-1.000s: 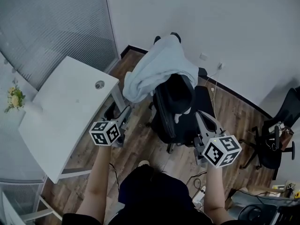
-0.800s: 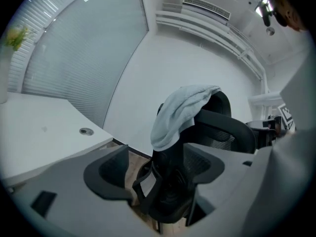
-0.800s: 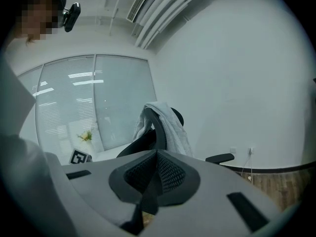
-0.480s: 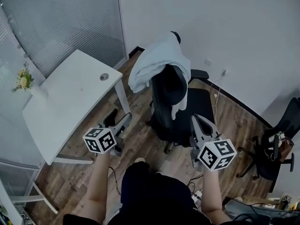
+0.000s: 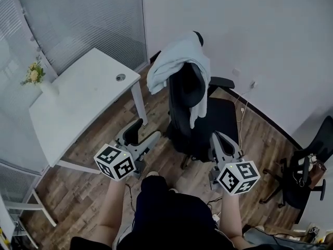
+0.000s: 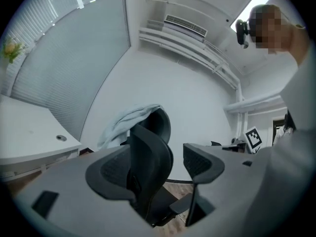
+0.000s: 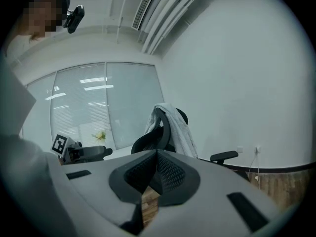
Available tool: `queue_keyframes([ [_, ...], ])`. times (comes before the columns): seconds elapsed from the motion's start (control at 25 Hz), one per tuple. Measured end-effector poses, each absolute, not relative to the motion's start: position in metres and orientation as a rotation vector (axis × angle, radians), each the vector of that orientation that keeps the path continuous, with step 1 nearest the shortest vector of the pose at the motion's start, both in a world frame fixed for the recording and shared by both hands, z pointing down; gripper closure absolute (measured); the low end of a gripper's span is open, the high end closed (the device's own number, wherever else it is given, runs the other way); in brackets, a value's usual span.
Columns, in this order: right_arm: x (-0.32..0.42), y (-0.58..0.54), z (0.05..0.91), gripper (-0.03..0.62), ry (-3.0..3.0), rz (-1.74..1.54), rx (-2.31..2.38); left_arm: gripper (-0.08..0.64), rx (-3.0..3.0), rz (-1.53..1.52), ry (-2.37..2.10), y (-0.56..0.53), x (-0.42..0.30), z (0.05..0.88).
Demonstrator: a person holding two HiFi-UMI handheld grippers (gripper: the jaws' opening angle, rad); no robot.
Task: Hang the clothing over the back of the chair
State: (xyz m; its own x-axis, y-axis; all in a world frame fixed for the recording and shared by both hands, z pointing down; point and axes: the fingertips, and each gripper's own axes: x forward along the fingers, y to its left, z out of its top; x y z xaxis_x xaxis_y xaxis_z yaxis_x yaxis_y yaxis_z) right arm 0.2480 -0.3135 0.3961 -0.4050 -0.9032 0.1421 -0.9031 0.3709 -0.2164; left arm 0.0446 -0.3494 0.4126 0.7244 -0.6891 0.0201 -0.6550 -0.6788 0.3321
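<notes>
A pale grey garment lies draped over the headrest and back of the black office chair, one sleeve hanging down the front. My left gripper is held low in front of the chair, well short of it, open and empty. In the left gripper view the chair and garment show between the parted jaws of the left gripper. My right gripper hovers by the seat's near right corner, shut on nothing. The right gripper has its pads pressed together below the garment.
A white desk stands left of the chair, with a vase of flowers at its far corner. Glass panels with blinds run behind it. A second black chair sits at the right. A cable hangs from a wall socket.
Both grippers have drawn back toward my body and away from the chair. The garment stays draped on the chair back.
</notes>
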Motion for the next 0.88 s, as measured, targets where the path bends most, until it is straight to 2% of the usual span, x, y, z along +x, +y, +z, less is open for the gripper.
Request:
queue_keyframes([
  [0.48, 0.243, -0.266, 0.413, 0.563, 2.587, -0.244, -1.799, 0.222, 2.681, -0.063, -1.081, -0.287, 0.073, 0.416],
  [0.72, 0.241, -0.257, 0.421, 0.563, 2.595, -0.269, -1.773, 0.226, 2.678, -0.001, -1.074, -0.276, 0.085, 0.427],
  [0.88, 0.24, -0.256, 0.424, 0.563, 2.606, -0.271, -1.77, 0.332, 2.642, -0.061, -1.08, -0.275, 0.083, 0.426],
])
